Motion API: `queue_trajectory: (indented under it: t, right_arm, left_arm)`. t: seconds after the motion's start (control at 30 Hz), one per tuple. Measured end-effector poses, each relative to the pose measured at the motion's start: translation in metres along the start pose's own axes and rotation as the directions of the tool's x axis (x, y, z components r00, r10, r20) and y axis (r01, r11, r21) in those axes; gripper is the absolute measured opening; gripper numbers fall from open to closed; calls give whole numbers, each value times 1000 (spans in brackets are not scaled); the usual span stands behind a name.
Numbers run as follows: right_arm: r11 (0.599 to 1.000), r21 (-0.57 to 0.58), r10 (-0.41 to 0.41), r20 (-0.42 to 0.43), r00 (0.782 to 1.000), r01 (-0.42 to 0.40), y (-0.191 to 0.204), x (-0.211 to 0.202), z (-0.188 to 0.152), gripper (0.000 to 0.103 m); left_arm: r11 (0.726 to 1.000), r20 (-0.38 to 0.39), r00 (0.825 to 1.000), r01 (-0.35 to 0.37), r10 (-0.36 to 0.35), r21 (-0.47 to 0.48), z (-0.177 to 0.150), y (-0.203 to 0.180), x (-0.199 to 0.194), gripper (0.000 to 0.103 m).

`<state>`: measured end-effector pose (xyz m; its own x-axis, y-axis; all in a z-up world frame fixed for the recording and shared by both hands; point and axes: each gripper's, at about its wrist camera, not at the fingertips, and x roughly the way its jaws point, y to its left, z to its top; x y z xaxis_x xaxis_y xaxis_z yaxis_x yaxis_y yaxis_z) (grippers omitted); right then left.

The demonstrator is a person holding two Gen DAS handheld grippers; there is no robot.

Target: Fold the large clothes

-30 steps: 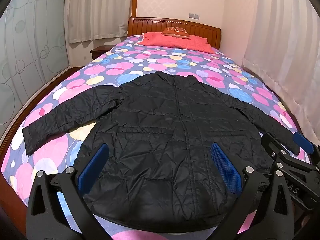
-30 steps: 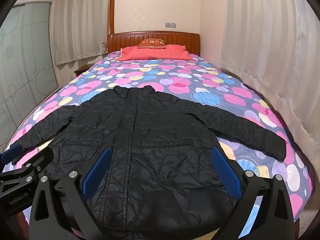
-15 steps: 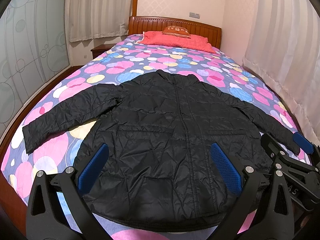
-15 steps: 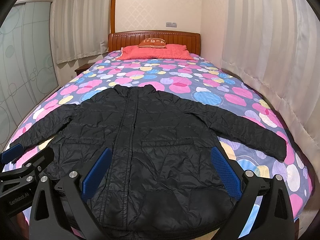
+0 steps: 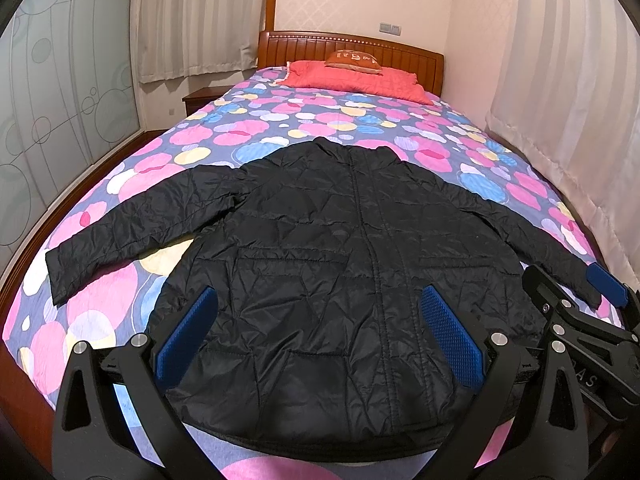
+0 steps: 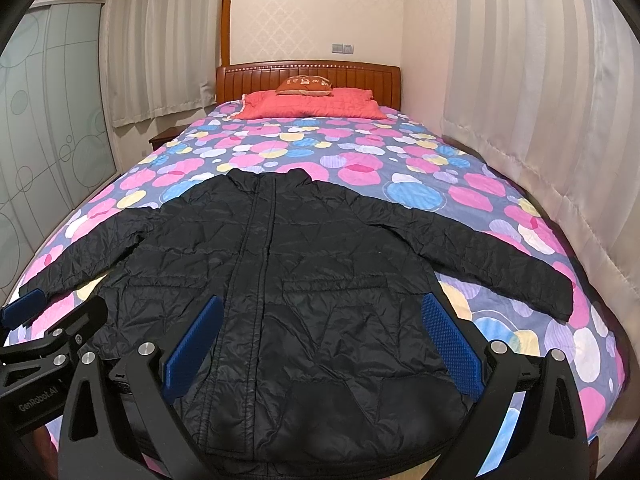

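From the left wrist: black jacket (image 5: 340,264) spread flat, front up, on the bed (image 5: 304,120) with its dotted cover, collar toward the headboard (image 5: 352,46), both sleeves out to the sides; left gripper (image 5: 316,332) hovering over the hem, fingers (image 5: 450,334) wide apart and holding nothing; right gripper (image 5: 600,292) just beside the right cuff. From the right wrist: same jacket (image 6: 304,280) under the right gripper (image 6: 320,340), blue fingers (image 6: 192,346) spread apart and empty; left gripper (image 6: 24,308) near the left cuff; red pillow (image 6: 312,105) far up the bed (image 6: 440,184), curtains (image 6: 540,100) alongside
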<state>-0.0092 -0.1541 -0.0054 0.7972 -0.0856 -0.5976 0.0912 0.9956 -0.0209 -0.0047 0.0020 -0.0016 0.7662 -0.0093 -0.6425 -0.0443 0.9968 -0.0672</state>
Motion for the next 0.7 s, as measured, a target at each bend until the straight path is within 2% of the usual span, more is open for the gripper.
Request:
queue_trajectory:
  t: [0.7]
  right_arm:
    - [1000,-2,0,0,1000,0,2,-2,-1,98]
  left_arm:
    - [1000,-2,1000,0,0,0,-1,1,-2,101]
